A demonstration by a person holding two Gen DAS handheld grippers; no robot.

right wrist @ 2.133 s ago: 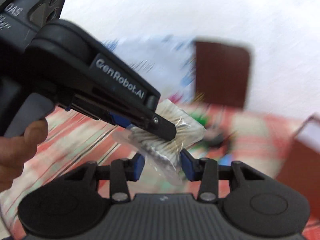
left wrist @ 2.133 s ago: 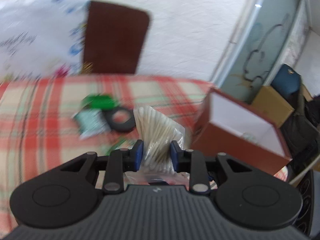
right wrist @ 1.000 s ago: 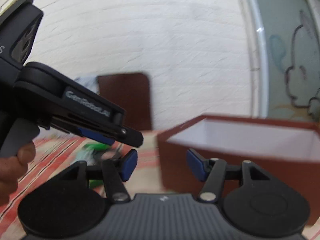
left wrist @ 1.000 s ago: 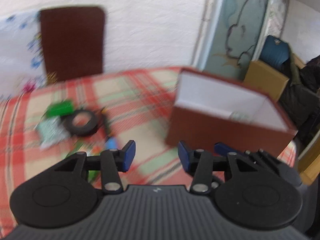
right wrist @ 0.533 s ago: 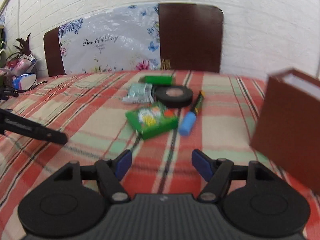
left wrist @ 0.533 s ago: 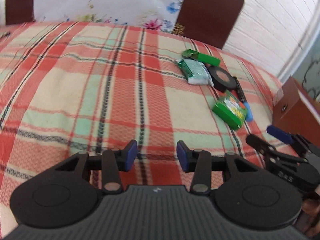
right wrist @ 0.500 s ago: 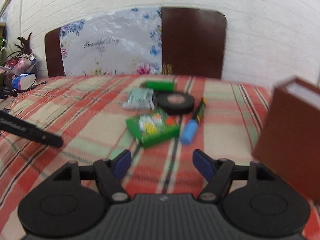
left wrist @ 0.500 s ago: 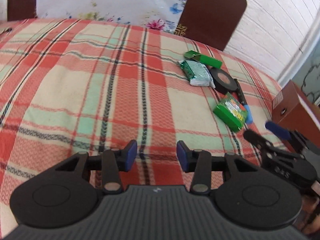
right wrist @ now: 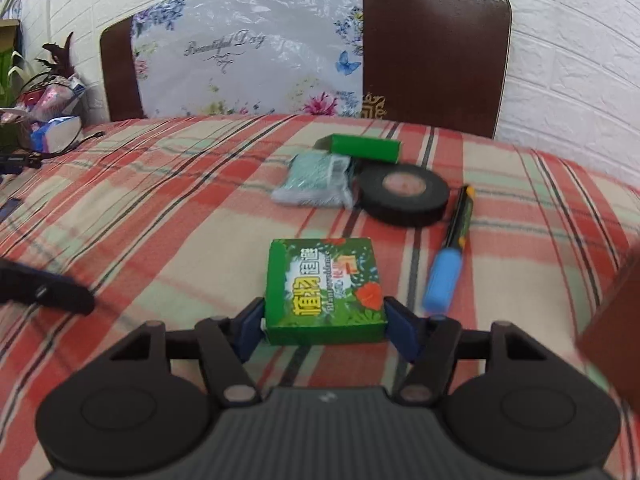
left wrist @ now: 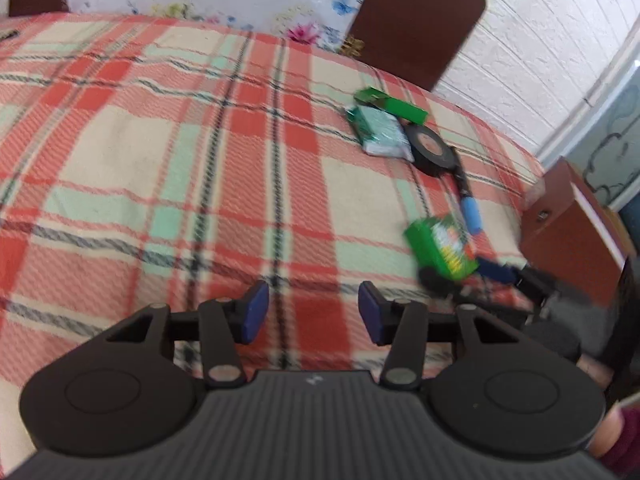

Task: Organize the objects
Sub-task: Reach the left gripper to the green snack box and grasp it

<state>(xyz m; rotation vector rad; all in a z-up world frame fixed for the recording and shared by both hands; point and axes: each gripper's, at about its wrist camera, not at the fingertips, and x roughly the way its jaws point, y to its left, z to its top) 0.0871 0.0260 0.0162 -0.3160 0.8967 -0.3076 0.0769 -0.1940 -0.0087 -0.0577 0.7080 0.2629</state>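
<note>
A flat green printed box (right wrist: 325, 289) sits between the fingers of my right gripper (right wrist: 325, 326), whose blue pads touch its two sides; in the left wrist view the box (left wrist: 440, 246) looks tilted at the gripper's tips. Behind it lie a black tape roll (right wrist: 402, 193), a blue-capped marker (right wrist: 450, 258), a pale green packet (right wrist: 316, 178) and a long green box (right wrist: 366, 146). My left gripper (left wrist: 309, 312) is open and empty over the plaid cloth. The brown box (left wrist: 572, 226) stands at the right.
A plaid cloth (left wrist: 160, 160) covers the surface. A brown headboard with a floral plastic sheet (right wrist: 256, 48) stands at the back against a white brick wall. Clutter and cables (right wrist: 36, 132) lie at the far left.
My right gripper has moved forward to the green printed box and closed its pads onto the box's sides. The left gripper has barely moved and stays open.
</note>
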